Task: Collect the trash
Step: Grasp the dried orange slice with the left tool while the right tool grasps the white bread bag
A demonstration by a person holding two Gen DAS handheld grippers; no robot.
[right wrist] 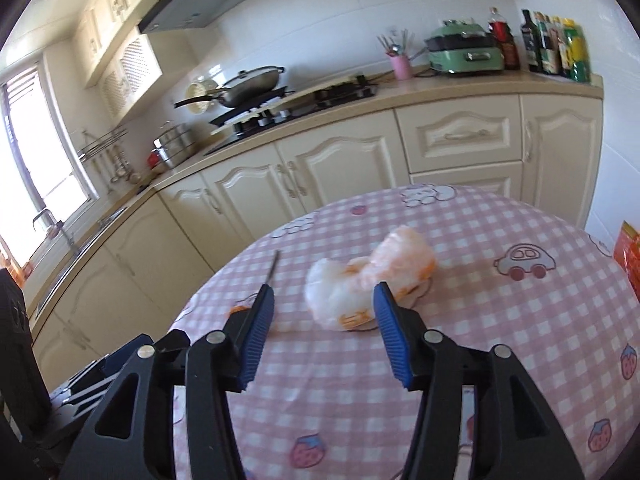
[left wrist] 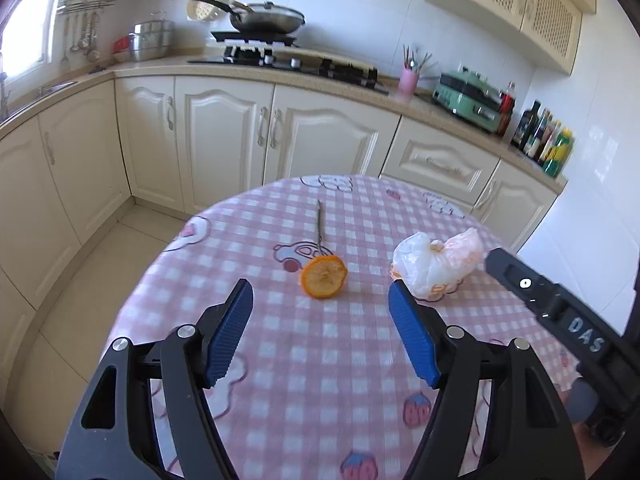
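Observation:
An orange slice (left wrist: 324, 277) lies on the pink checked tablecloth (left wrist: 320, 360), just beyond my open, empty left gripper (left wrist: 320, 292). A thin brown twig (left wrist: 319, 223) lies behind the slice. A crumpled white and orange plastic bag (left wrist: 436, 264) sits to the right of the slice. In the right wrist view the bag (right wrist: 368, 284) lies just ahead of my open, empty right gripper (right wrist: 323, 302). The twig (right wrist: 273, 266) lies left of it, and the orange slice (right wrist: 239, 310) peeks out behind the left finger. The right gripper's body (left wrist: 560, 308) shows at the left view's right edge.
The round table (right wrist: 520, 320) stands before cream kitchen cabinets (left wrist: 224, 136). The counter holds a wok on the hob (left wrist: 264, 20), a pink utensil cup (left wrist: 408, 80), a green appliance (left wrist: 468, 100) and bottles (left wrist: 544, 140). A red-orange box (right wrist: 630, 256) sits at the table's right edge.

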